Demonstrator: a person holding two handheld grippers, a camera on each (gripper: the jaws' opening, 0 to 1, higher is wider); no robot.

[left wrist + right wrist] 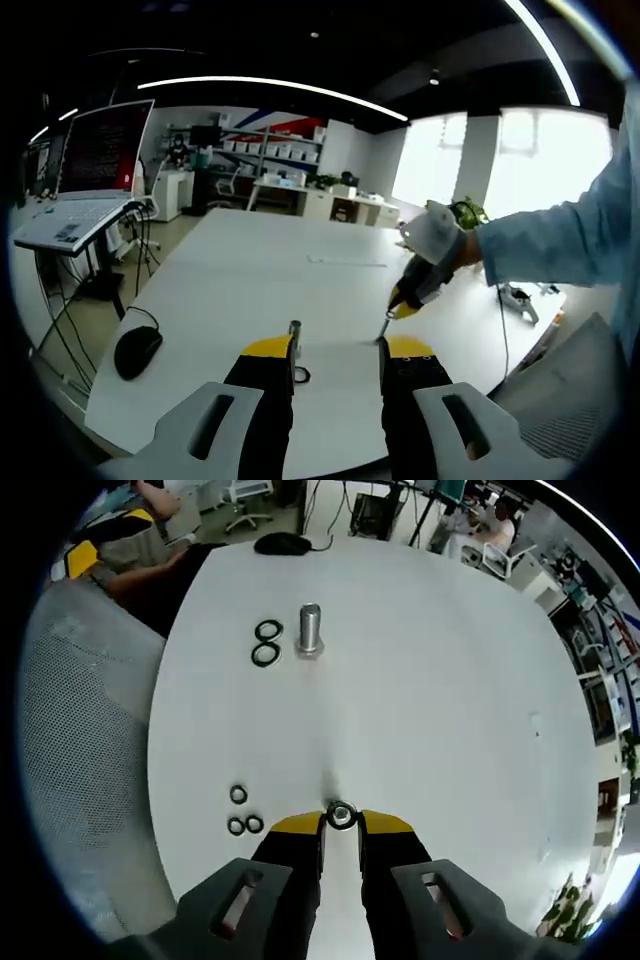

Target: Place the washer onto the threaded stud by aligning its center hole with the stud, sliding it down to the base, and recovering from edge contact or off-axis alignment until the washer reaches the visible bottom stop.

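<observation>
The right gripper (341,818), jaws clamped on the washer (341,816) well short of the threaded stud (309,631), risks edge contact there; the left gripper (338,350) stands apart, empty.

The bench (420,680) is plain white all over. The left hand-held gripper (335,352) has black jaws with bright yellow tips and light grey parts lower down. The right hand-held gripper (341,823) has the same colours: black, yellow at the tips, grey below. The washer (341,815) is shiny silver. The threaded stud (309,630) is silver grey. The two rings (266,643) beside the stud are black. The three small washers (242,815) are silver with dark rims. The mouse (137,351) is black. The laptop (88,175) is silver with a dark red screen. The person's sleeve (560,235) is pale blue, and the glove (432,236) is white.
</observation>
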